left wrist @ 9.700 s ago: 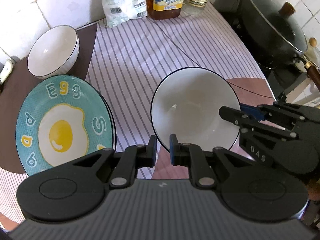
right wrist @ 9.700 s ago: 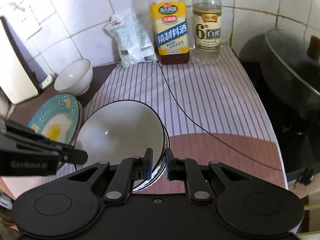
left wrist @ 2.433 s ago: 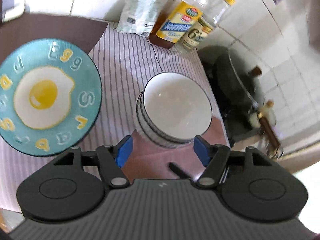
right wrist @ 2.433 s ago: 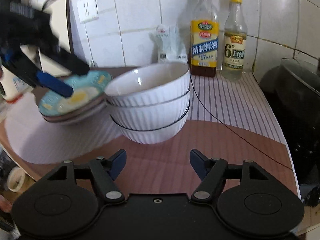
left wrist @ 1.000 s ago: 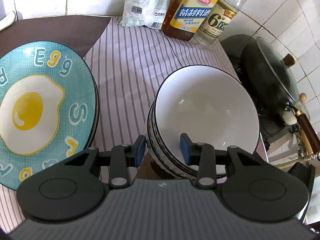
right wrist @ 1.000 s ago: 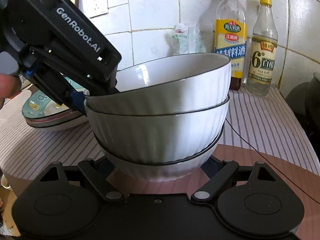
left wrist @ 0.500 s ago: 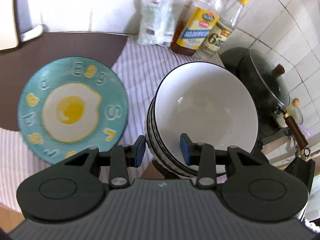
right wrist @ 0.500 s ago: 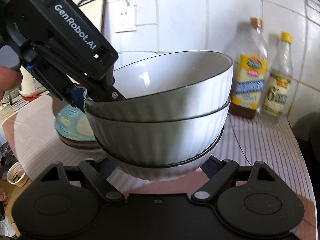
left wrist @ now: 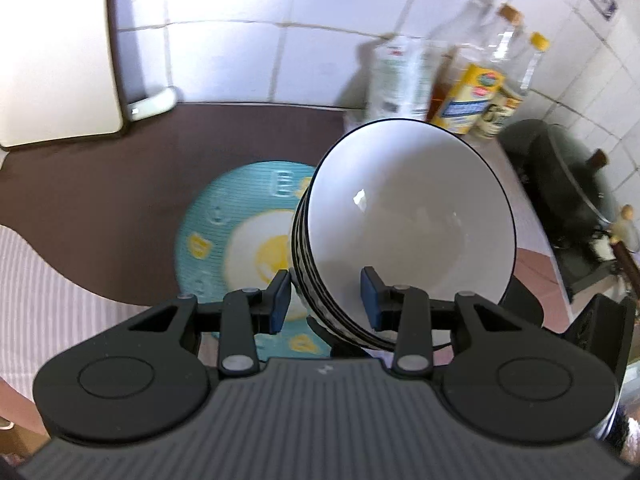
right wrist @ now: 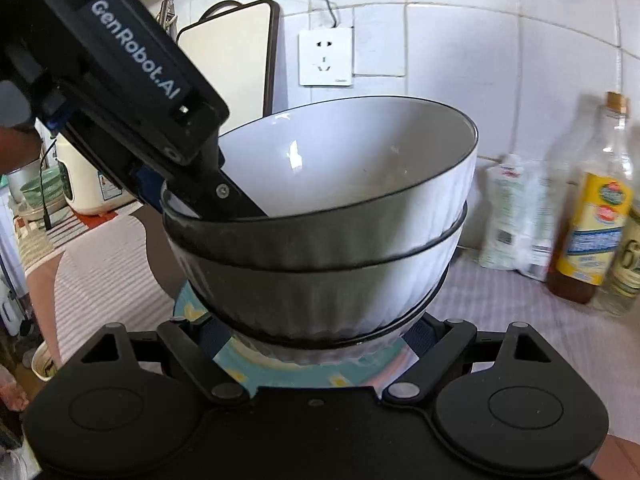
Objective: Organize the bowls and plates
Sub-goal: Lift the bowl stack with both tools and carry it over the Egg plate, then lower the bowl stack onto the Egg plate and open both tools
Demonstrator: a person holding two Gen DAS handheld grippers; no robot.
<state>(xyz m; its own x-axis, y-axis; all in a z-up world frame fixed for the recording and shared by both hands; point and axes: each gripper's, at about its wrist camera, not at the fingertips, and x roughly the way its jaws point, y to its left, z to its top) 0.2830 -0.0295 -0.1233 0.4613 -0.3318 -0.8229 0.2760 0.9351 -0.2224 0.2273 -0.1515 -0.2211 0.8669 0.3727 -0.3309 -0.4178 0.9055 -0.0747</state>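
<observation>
In the left wrist view, the left gripper (left wrist: pixel 324 304) is gripping the near rim of the stack of white bowls (left wrist: pixel 412 220): one blue pad is pressing on the ribbed outside and the other is sitting inside the top bowl, so the jaws are standing narrow on the wall. The stack is hanging tilted above the egg plate (left wrist: pixel 236 236), which is lying on the brown part of the bench (left wrist: pixel 100 200). Two bottles (left wrist: pixel 480 92) and a white bag (left wrist: pixel 400 76) are standing at the tiled wall, and a black pot (left wrist: pixel 576 184) is sitting at the right. In the right wrist view, the right gripper (right wrist: pixel 316 332) is holding the lowest bowl of the stack of white bowls (right wrist: pixel 328 248) between its wide-set fingers, just above the egg plate (right wrist: pixel 304 372). The left gripper (right wrist: pixel 192 192) is reaching over the rim from the upper left.
</observation>
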